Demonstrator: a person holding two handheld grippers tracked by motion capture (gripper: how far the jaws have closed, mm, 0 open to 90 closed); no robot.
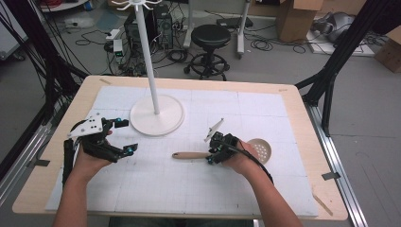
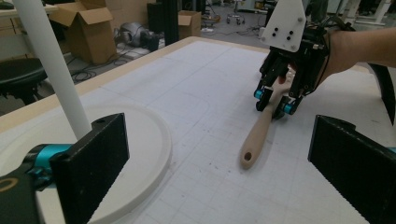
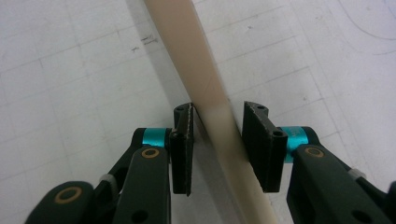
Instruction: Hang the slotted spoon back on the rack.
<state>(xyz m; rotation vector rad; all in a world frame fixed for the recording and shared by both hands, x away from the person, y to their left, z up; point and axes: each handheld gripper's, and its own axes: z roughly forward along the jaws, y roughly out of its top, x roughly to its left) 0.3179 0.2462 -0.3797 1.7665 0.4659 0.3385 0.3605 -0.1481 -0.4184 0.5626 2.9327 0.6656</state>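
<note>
Your slotted spoon (image 1: 222, 153) lies flat on the desk (image 1: 293, 101), just to the near right of the white stand (image 1: 156, 113); its handle end points toward the stand's side. Your right tool (image 1: 213, 152) straddles that handle, jaws narrowed to either side of it. The left pad looks to touch the wood, but a thin gap may remain at the right, so a firm grip isn't certain. Your left tool (image 1: 124, 137) hangs wide with nothing between its jaws, just left of the stand's round base. Between spoon and stand the mat is bare. The desk's right edge lies well beyond the spoon's bowl.
</note>
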